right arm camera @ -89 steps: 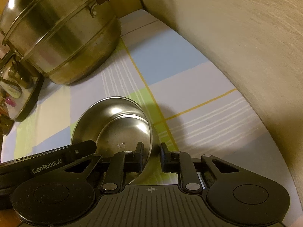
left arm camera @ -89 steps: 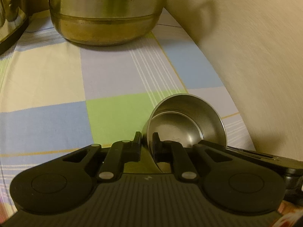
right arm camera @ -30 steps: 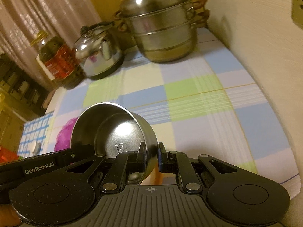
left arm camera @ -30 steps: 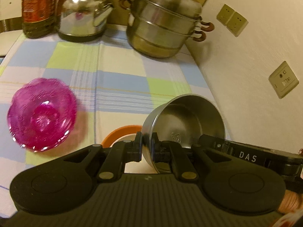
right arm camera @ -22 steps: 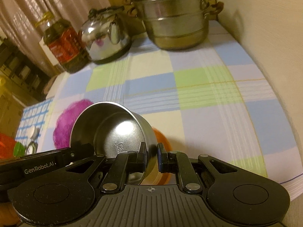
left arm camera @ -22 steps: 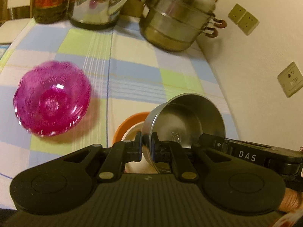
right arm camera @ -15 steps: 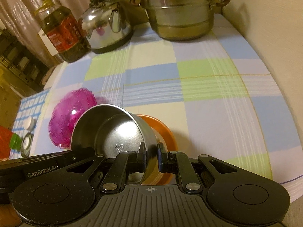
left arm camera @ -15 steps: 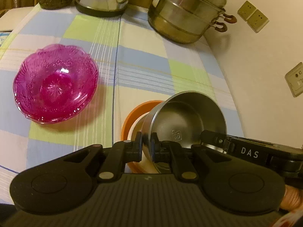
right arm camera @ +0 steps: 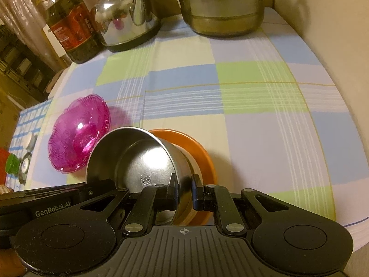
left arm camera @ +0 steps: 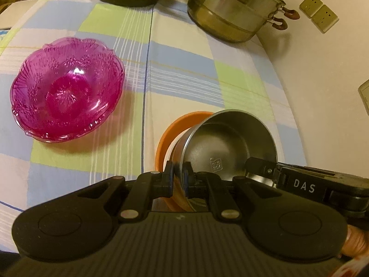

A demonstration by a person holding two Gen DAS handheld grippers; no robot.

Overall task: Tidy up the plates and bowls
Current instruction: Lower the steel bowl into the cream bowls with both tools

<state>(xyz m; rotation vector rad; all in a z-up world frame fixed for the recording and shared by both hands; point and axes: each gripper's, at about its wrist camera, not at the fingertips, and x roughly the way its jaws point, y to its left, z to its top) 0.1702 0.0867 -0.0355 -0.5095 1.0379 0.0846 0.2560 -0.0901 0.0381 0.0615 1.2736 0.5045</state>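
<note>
Gripping opposite sides of the steel bowl's (left arm camera: 230, 143) rim, the left claw (left arm camera: 178, 177) and right claw (right arm camera: 184, 190) hold it tilted over the orange bowl (right arm camera: 203, 154) on the checked bench (right arm camera: 265, 138). Left of them sits a pink glass bowl (left arm camera: 66, 90), apart.

In the right wrist view, open checked bench (right arm camera: 265, 120) runs from 12 to 3 o'clock. The pink bowl (right arm camera: 78, 136) blocks 10 o'clock. Kettle (right arm camera: 126, 16), oil bottle (right arm camera: 69, 23) and steamer pot (right arm camera: 221, 7) line the far edge; the wall (right arm camera: 334, 23) closes the right.
</note>
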